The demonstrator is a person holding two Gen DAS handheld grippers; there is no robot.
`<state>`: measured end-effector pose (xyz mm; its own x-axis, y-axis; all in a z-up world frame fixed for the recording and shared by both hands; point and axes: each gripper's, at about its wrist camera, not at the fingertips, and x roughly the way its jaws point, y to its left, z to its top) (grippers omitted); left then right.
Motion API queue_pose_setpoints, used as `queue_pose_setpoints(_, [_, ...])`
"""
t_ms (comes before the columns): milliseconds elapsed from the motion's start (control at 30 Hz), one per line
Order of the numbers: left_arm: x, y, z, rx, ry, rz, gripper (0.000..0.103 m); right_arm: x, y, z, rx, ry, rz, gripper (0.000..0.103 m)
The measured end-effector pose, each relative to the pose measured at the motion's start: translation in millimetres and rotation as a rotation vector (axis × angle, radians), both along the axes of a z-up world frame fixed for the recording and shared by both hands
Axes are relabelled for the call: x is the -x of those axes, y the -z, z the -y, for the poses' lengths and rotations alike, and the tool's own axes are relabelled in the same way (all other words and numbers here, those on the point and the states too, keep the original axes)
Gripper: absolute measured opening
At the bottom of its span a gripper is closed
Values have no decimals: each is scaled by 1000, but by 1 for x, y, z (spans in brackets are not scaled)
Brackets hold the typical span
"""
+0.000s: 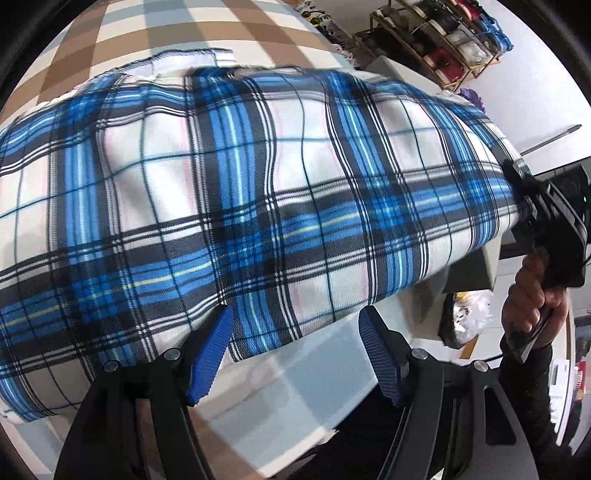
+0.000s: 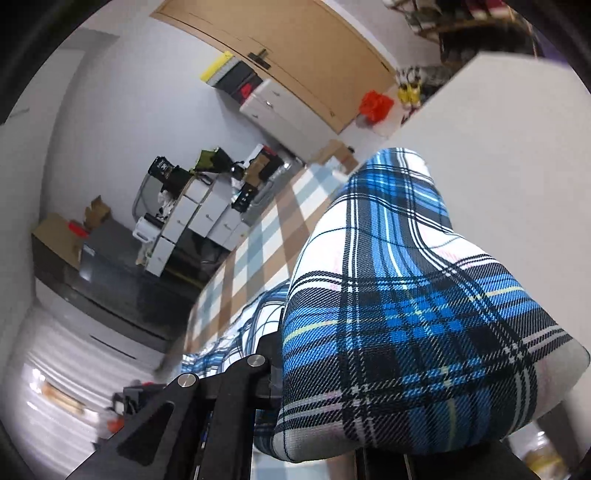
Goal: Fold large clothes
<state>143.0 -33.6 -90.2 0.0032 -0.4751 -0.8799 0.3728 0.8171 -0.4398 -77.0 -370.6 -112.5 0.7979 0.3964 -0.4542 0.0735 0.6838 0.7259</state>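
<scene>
Plaid cloth (image 1: 258, 192), one large piece, fills most of the left wrist view: white ground crossed by broad blue bands, black lines, and thin yellow and pink stripes, in a twill weave. It lies spread and somewhat raised over one checked covering (image 1: 177, 33) of brown, white and pale grey-blue squares on the surface, with a white hemmed edge showing along its far side. Its right end is lifted off the surface and drawn up toward the right tongs (image 1: 517, 177).

One white block (image 2: 498, 155) with a flat face stands behind the lifted cloth in the right wrist view. One wire rack (image 1: 443, 40) of folded textiles stands far off beyond the surface.

Two tongs show. The left tongs (image 1: 295, 354) hover just above the near edge of the cloth with their two ribbed blue pads (image 1: 210, 354) spread apart and nothing between them; the cloth edge runs just beyond the pad tips. The right tongs are clenched on the corner of the plaid cloth (image 2: 388, 295), which bunches over them and hides one side of their black frame. One hand (image 1: 532, 295) grips the handle of the right tongs at the edge of the left wrist view.
</scene>
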Motion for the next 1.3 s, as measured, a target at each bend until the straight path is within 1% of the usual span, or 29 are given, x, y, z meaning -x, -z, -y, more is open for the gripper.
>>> queue_pose_setpoints(33, [2, -6, 4, 18, -2, 18, 66, 4, -4, 1, 23, 1, 3, 9])
queue_pose_setpoints(67, [2, -14, 9, 60, 7, 39, 66, 8, -8, 3, 64, 4, -2, 9])
queue_pose_setpoints(133, [-4, -22, 7, 110, -14, 83, 66, 9, -9, 5, 88, 17, -20, 9])
queue_pose_setpoints(167, [-7, -22, 8, 118, -27, 84, 66, 11, -8, 9, 92, 27, -38, 9])
queue_pose_setpoints(200, [-12, -17, 10, 125, -44, 59, 66, 10, -7, 11, 97, 37, -47, 9])
queue_pose_setpoints(233, [-18, -5, 15, 152, -56, 10, 66, 9, -8, 11, 115, 43, -55, 9])
queue_pose_setpoints(267, [-21, 5, 20, 161, -52, -19, 65, 6, -10, 10, 141, 44, -61, 9])
queue_pose_setpoints(300, [-23, 9, 21, 158, -52, -18, 65, 4, -15, 6, 168, 43, -61, 9])
queue_pose_setpoints(367, [-21, 9, 27, 151, -49, 19, 65, -4, -30, -9, 238, 25, -51, 9])
queue_pose_setpoints(400, [-20, 6, 27, 147, -44, 25, 65, -7, -43, -23, 291, 12, -27, 9])
queue_pose_setpoints(433, [-19, 5, 25, 160, -44, 21, 65, -8, -54, -37, 349, -12, 1, 9])
queue_pose_setpoints(500, [-16, -1, 13, 216, -69, -8, 65, -19, -83, -87, 491, -86, 75, 9])
queue_pose_setpoints(533, [-14, -11, -15, 242, -84, -8, 65, -22, -97, -119, 578, -138, 111, 9])
queue_pose_setpoints(567, [-10, -18, -29, 268, -96, 6, 65, -25, -105, -145, 644, -180, 133, 9])
queue_pose_setpoints(633, [4, -34, -73, 307, -144, 62, 65, -30, -118, -214, 804, -287, 179, 9])
queue_pose_setpoints(733, [25, -44, -148, 297, -263, 76, 65, -42, -104, -298, 966, -409, 182, 9])
queue_pose_setpoints(767, [32, -46, -174, 292, -310, 86, 65, -47, -94, -325, 1004, -448, 170, 9])
queue_pose_setpoints(833, [45, -49, -214, 282, -371, 94, 65, -57, -65, -370, 1059, -514, 132, 9])
queue_pose_setpoints(867, [53, -48, -238, 267, -411, 100, 65, -61, -50, -388, 1080, -532, 109, 10])
queue_pose_setpoints(900, [58, -48, -251, 267, -437, 105, 66, -65, -32, -404, 1105, -560, 72, 10])
queue_pose_setpoints(967, [70, -41, -287, 299, -509, 93, 65, -65, -1, -428, 1167, -585, 27, 11])
queue_pose_setpoints(1033, [77, -38, -304, 337, -531, 85, 66, -59, 25, -447, 1284, -580, 21, 12])
queue_pose_setpoints(1100, [77, -37, -310, 356, -563, 78, 65, -49, 37, -457, 1360, -558, 44, 23])
queue_pose_setpoints(1133, [72, -38, -301, 369, -568, 80, 65, -45, 40, -460, 1367, -562, 46, 42])
queue_pose_setpoints(1167, [70, -41, -301, 389, -561, 82, 65, -39, 42, -463, 1351, -590, 51, 67])
queue_pose_setpoints(1200, [66, -45, -302, 393, -560, 90, 65, -31, 41, -466, 1324, -624, 80, 74])
queue_pose_setpoints(1233, [71, -46, -300, 392, -557, 103, 66, -23, 40, -470, 1302, -652, 113, 81])
queue_pose_setpoints(1267, [69, -51, -299, 388, -550, 113, 66, -14, 40, -474, 1289, -680, 131, 86])
queue_pose_setpoints(1300, [67, -55, -292, 388, -541, 115, 66, -7, 41, -478, 1278, -710, 140, 89])
